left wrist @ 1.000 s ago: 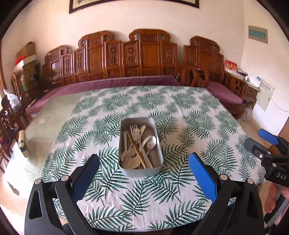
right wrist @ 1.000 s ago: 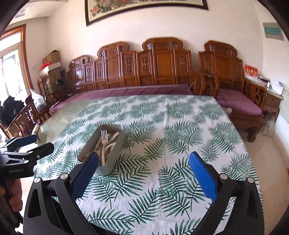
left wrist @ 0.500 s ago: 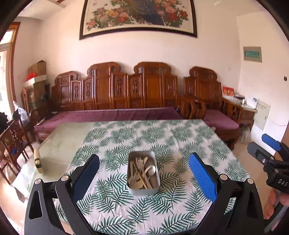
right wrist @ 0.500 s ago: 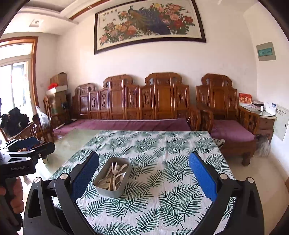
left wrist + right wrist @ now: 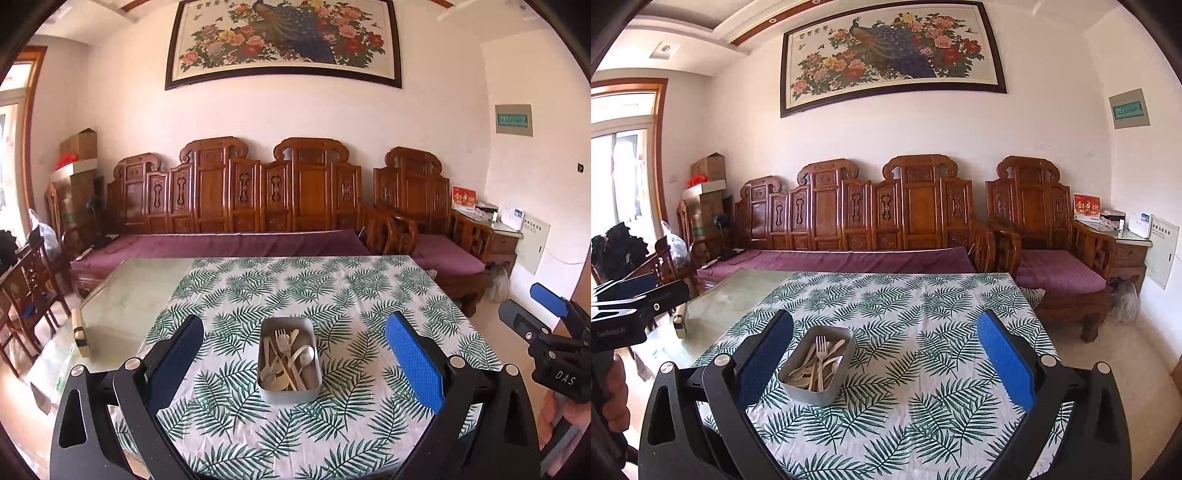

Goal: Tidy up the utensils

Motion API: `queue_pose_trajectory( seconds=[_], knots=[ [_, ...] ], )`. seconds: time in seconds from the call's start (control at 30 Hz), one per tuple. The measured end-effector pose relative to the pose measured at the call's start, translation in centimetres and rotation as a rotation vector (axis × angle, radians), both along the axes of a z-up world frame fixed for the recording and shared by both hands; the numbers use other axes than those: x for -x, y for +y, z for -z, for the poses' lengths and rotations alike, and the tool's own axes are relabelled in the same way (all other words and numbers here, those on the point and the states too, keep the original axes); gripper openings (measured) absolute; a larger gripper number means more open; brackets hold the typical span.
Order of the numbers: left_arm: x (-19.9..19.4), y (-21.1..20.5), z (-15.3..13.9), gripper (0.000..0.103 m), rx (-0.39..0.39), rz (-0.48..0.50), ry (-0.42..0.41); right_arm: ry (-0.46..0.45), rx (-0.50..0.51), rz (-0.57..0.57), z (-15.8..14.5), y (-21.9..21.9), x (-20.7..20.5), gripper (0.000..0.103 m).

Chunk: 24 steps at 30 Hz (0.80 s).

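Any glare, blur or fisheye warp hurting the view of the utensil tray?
Left wrist: tray sharp, evenly lit, near centre; fork tines resolve; edges bow, corners vignette black. Right wrist: window blown out at left; tray still clear.

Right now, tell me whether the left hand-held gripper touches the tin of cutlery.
Apart. The left wrist view shows the left hand-held gripper open, fingers held above the tablecloth, clear of the tin.

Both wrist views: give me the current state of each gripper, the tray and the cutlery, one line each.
Left gripper: open, empty, above the table.
Right gripper: open, empty, above the table.
Tray: upright on the leaf-print tablecloth, no lid.
Cutlery: piled loose inside the tray, unsorted.
Fork: lying on top of the pile.
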<state>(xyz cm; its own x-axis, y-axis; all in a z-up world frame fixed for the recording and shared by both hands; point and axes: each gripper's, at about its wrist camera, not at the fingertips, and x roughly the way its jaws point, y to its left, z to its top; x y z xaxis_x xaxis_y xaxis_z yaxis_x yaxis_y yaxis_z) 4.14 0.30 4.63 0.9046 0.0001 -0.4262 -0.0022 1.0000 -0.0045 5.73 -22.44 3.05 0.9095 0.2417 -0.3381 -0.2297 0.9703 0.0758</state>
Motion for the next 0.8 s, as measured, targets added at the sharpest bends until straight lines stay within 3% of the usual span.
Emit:
queue_pose_trajectory(
  seconds=[0.8],
  knots=[
    [0.07, -0.49, 0.55, 0.095, 0.001, 0.009, 0.01, 0.011, -0.001, 0.002, 0.9, 0.19, -0.01, 0.1]
  ],
)
